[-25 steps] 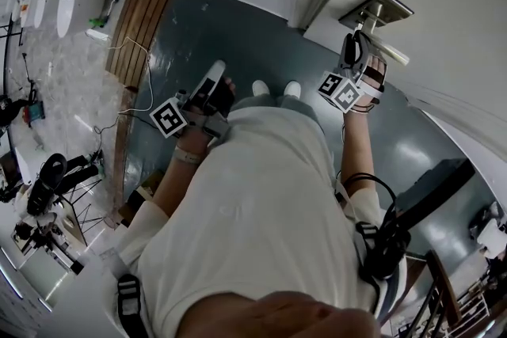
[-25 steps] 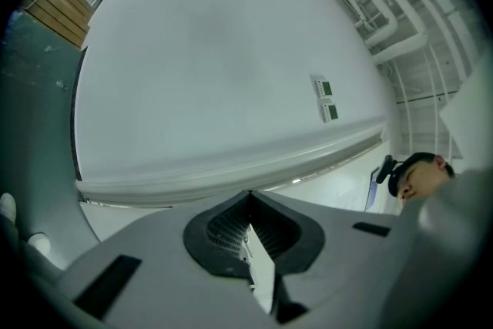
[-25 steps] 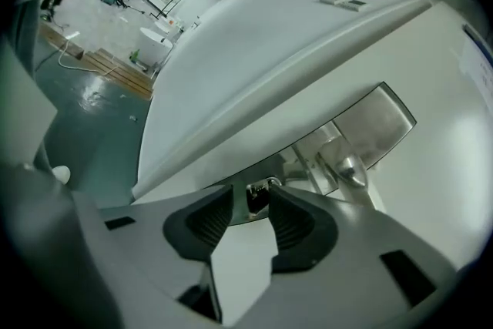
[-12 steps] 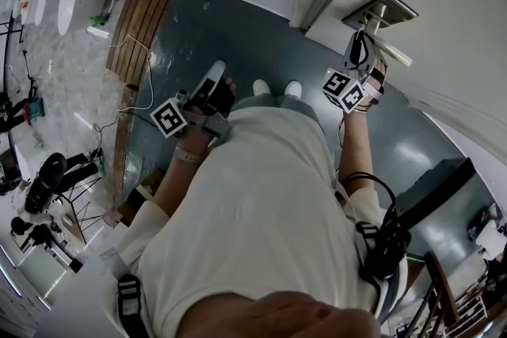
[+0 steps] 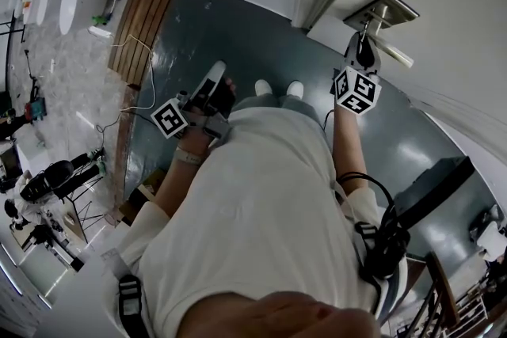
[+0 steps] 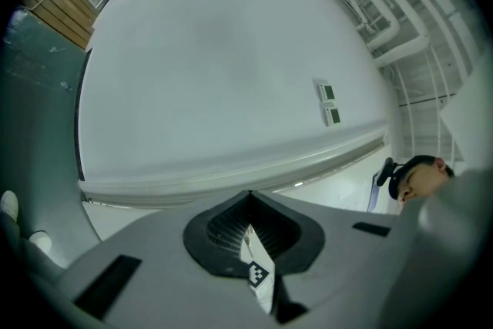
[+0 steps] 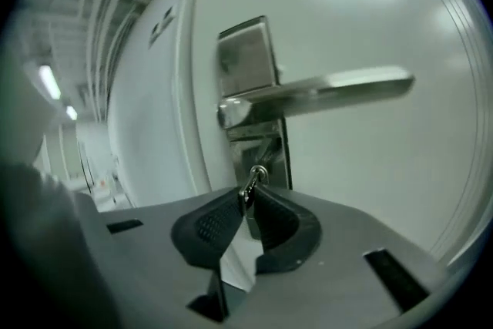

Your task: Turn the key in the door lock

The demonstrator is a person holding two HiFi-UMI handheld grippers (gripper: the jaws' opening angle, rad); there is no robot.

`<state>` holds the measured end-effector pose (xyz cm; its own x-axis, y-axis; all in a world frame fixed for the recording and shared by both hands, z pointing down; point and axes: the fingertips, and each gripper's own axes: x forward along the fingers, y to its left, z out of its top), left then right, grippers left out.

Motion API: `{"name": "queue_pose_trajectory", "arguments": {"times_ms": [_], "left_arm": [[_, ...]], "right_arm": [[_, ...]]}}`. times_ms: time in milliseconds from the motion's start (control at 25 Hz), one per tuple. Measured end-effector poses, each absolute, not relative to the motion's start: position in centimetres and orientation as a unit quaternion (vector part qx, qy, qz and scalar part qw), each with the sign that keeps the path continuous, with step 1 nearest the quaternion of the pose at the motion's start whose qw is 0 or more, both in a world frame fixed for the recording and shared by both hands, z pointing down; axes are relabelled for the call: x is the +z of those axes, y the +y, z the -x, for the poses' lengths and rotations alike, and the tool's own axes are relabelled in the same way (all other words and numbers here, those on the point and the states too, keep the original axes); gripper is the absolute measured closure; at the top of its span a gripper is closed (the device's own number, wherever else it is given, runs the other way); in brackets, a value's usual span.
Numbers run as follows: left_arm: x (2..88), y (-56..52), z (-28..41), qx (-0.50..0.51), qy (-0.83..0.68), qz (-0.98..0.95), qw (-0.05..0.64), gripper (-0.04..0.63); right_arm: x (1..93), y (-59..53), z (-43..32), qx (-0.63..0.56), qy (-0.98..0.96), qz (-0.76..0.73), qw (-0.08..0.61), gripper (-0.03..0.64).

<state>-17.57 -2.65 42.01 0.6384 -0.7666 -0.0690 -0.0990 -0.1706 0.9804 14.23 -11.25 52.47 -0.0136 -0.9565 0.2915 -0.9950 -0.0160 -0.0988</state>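
The right gripper (image 7: 248, 195) has just been closing its jaws, and their narrow tips now pinch the key (image 7: 257, 174). The key sits in the lock (image 7: 267, 154), at the lower end of a metal plate just below the lever handle (image 7: 331, 88) on the white door (image 7: 370, 189). The left gripper (image 6: 248, 200) has its jaws pressed together on nothing. It is well apart from the door and faces a pale wall (image 6: 216, 65).
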Motion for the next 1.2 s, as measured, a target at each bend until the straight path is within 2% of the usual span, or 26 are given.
{"name": "queue_pose_trajectory", "arguments": {"times_ms": [360, 440, 1040, 1200], "left_arm": [[41.9, -2.7, 17.6, -0.295, -0.307, -0.706, 0.566, 0.586], [41.9, -2.7, 17.6, -0.295, -0.308, -0.706, 0.566, 0.586], [42.1, -2.7, 17.7, -0.296, -0.311, -0.701, 0.569, 0.586], [42.2, -2.8, 17.7, -0.297, -0.311, -0.699, 0.572, 0.586]], "right_arm": [[52.2, -11.6, -14.4, 0.403, -0.631, -0.590, -0.301, 0.574], [52.5, -11.5, -14.5, 0.451, -0.595, -0.557, -0.364, 0.575], [53.4, -11.2, -14.8, 0.562, -0.452, -0.386, -0.575, 0.574], [53.6, -11.4, -14.7, 0.575, -0.441, -0.361, -0.587, 0.574]]}}
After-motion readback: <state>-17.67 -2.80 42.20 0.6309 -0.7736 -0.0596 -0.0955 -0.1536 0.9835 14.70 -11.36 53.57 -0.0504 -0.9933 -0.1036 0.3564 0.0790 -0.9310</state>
